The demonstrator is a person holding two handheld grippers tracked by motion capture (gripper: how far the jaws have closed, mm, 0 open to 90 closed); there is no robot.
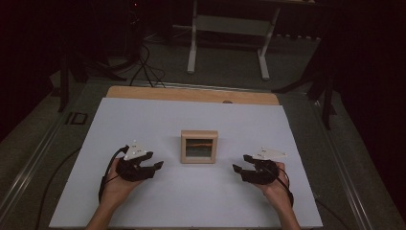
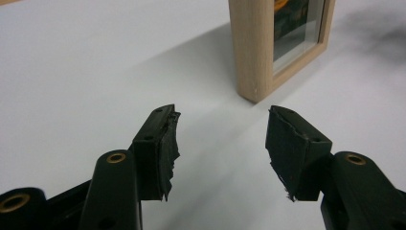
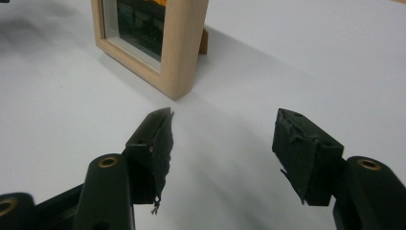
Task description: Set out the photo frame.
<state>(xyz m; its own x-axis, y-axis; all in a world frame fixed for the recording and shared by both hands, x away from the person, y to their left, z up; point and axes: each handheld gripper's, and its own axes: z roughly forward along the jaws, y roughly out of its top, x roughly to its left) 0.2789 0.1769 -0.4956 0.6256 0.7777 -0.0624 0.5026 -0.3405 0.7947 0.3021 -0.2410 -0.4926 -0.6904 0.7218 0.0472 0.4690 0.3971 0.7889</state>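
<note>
A small wooden picture frame [image 1: 199, 146] stands upright in the middle of the white table top [image 1: 143, 120], holding a dark picture with an orange band behind glass. My left gripper [image 1: 155, 166] is low over the table to the frame's left, jaws open and empty, pointing at it. In the left gripper view the frame [image 2: 265, 43] stands just beyond the spread fingertips [image 2: 163, 139]. My right gripper [image 1: 238, 164] mirrors it on the right, open and empty. The right gripper view shows the frame [image 3: 165, 38] ahead and to the left, its corner close to the jaws.
A bare wooden strip [image 1: 191, 95] runs along the table's far edge. Beyond it, a white stand's legs [image 1: 227, 43] and cables [image 1: 148, 67] are on the dark floor. Metal rails [image 1: 28, 163] flank the table.
</note>
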